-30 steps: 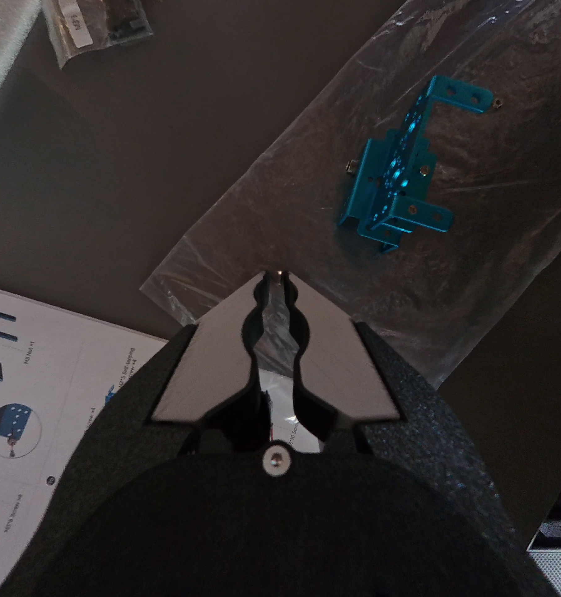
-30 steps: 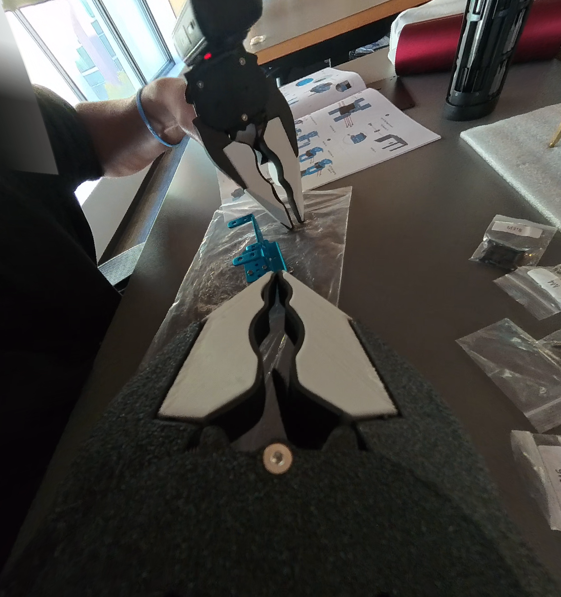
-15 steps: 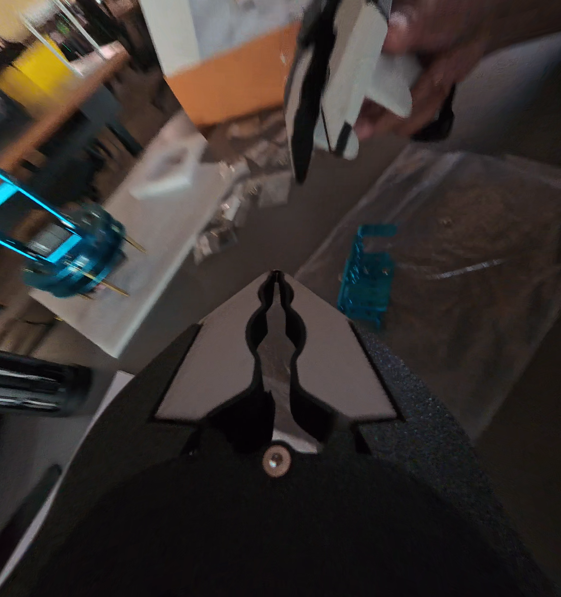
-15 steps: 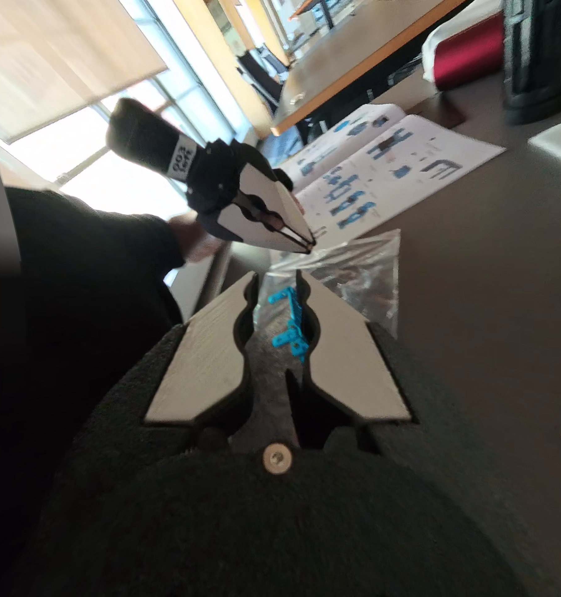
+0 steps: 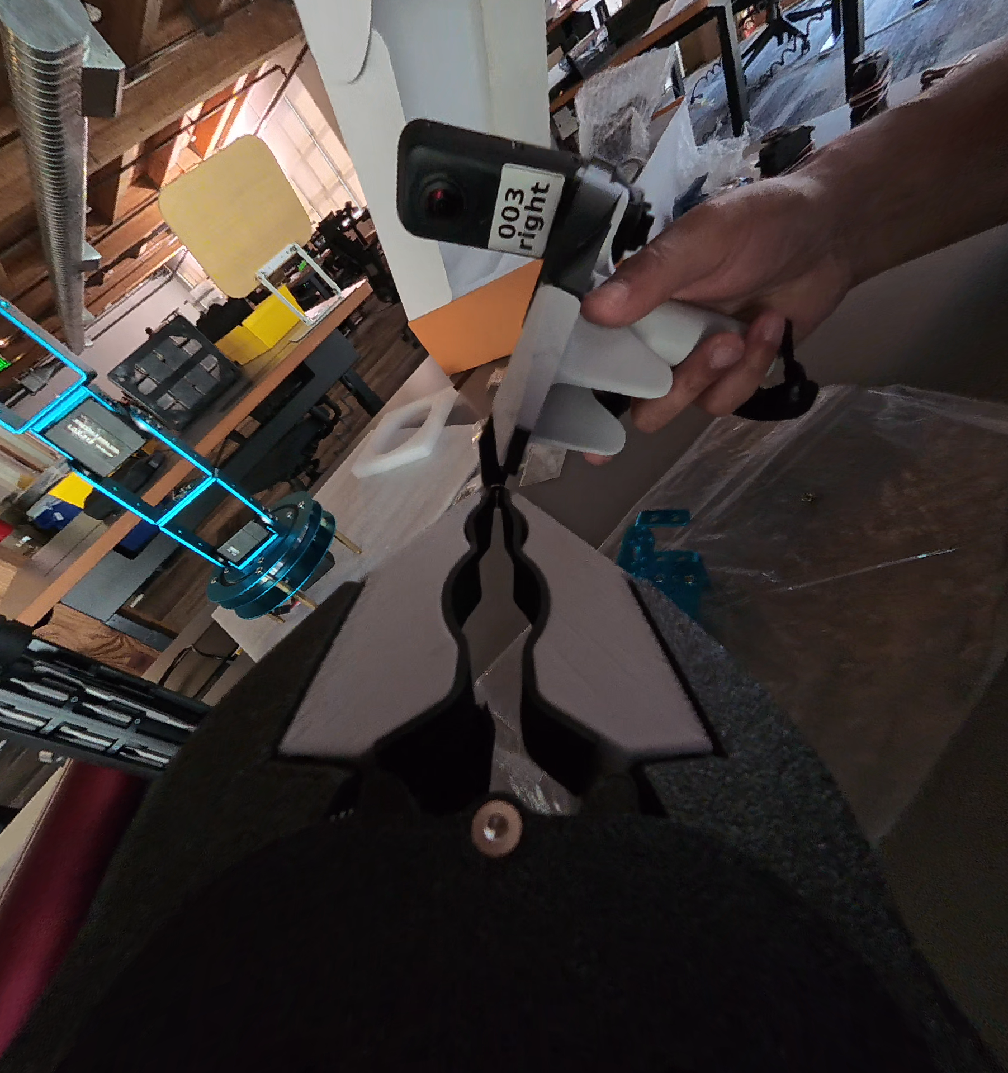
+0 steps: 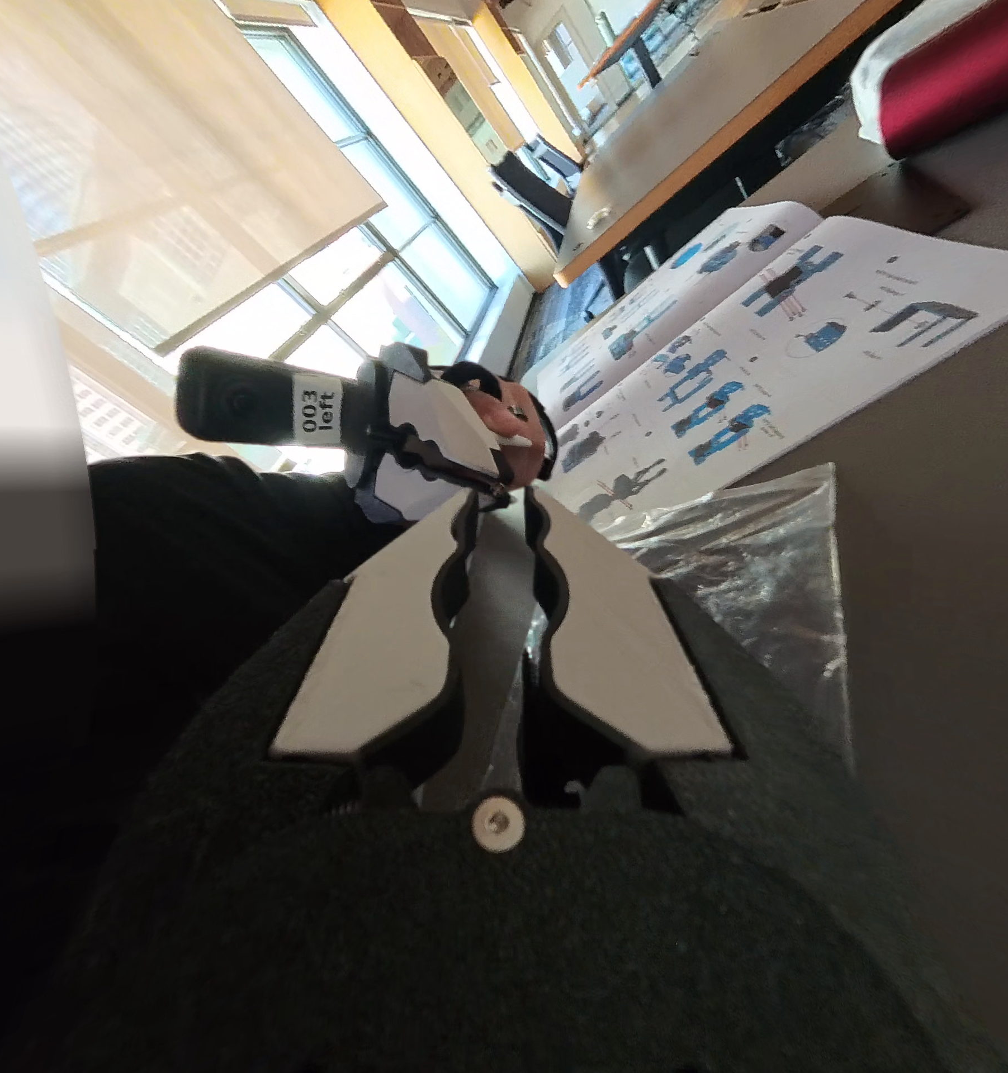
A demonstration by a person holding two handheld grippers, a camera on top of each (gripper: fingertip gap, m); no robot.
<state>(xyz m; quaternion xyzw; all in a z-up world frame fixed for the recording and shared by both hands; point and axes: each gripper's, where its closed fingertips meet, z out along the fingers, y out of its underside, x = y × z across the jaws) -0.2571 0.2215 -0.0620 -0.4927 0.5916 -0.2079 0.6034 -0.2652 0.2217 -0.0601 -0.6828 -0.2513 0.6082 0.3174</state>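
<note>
The left tool is staying clenched, its tips meeting just under the tips of the right tool; I cannot tell whether anything tiny is pinched there. The right tool is standing released, a clear gap showing between its two fingers, and nothing is sitting in that gap except the other tool's tip beyond it. Both are hovering above a clear plastic bag that is lying flat on the dark tabletop. A blue perforated metal bracket is resting on that bag, just beside the left tool's right finger. A hand is gripping the right tool's white handle, and a white printed label is sitting on its black camera; the left tool's camera is bearing a similar label. Farther off, an open instruction booklet with blue diagrams is lying on the tabletop, and a blue arm assembly on a round base is standing on white foam.
</note>
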